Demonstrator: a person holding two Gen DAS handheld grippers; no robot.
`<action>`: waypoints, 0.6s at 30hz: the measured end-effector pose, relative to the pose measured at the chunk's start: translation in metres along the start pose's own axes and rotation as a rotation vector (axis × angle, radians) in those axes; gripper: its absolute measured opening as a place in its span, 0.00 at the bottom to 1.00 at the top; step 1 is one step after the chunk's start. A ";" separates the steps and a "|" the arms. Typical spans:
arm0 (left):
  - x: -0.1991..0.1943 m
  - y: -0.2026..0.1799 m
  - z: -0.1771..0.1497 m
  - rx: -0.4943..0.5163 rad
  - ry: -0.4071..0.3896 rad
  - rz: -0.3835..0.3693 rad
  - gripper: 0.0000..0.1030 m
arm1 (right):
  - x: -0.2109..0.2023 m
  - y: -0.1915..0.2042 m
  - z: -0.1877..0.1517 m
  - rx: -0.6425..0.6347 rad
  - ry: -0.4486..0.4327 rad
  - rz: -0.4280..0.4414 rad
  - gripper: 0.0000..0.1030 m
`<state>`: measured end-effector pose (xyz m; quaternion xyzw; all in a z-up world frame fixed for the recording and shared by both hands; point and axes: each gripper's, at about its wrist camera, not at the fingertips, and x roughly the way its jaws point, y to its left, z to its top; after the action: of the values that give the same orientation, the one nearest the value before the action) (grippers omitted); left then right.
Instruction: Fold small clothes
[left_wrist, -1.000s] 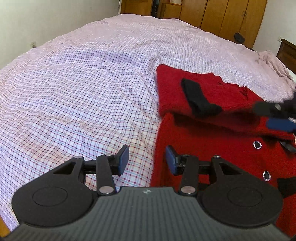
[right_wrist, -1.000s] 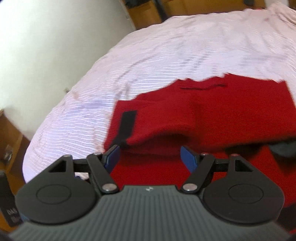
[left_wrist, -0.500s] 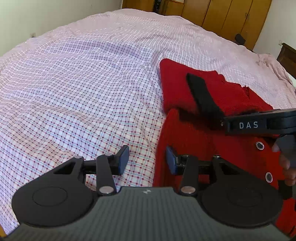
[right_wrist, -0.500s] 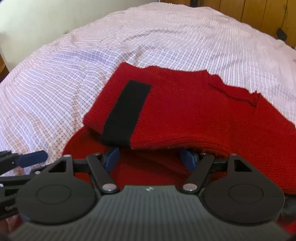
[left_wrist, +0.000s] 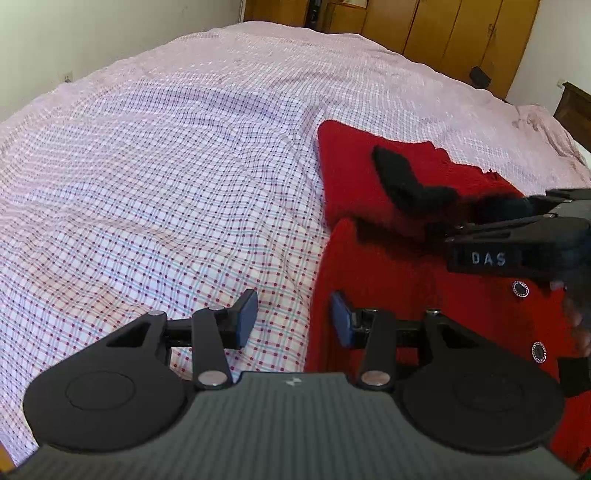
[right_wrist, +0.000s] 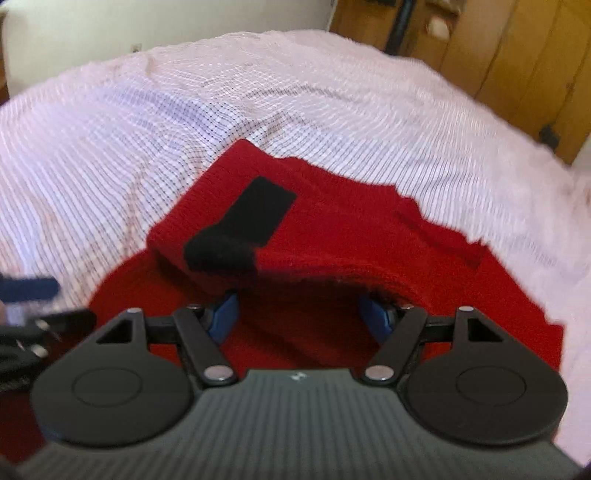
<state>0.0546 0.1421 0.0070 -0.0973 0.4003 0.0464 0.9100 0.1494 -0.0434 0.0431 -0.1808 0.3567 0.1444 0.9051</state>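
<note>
Lying on the checked bedsheet (left_wrist: 155, 192), the red cardigan (right_wrist: 332, 236) has its far part folded toward the near side, black cuff (right_wrist: 243, 229) on top. The left gripper (left_wrist: 293, 319) hovers at its left edge, jaws apart and empty. The right gripper (right_wrist: 301, 314) sits wide under the fold's lip, seemingly not pinching it.

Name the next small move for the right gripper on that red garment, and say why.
Probably ease the right gripper forward and close on the folded flap's edge. Its jaws stand open, their pads tucked under that raised edge of the red garment, gripping nothing. The left gripper hangs open at the garment's side edge.
</note>
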 end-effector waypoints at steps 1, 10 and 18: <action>-0.001 0.000 0.000 0.001 0.000 0.001 0.49 | -0.001 0.000 -0.001 -0.008 -0.007 -0.005 0.70; 0.001 0.003 0.000 -0.008 0.005 0.000 0.49 | -0.026 0.004 -0.007 -0.107 -0.106 -0.088 0.70; 0.006 0.005 0.003 0.030 0.014 -0.012 0.49 | -0.022 0.020 -0.015 -0.249 -0.125 -0.150 0.71</action>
<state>0.0598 0.1471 0.0040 -0.0863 0.4065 0.0342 0.9089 0.1171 -0.0352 0.0438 -0.3085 0.2645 0.1303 0.9044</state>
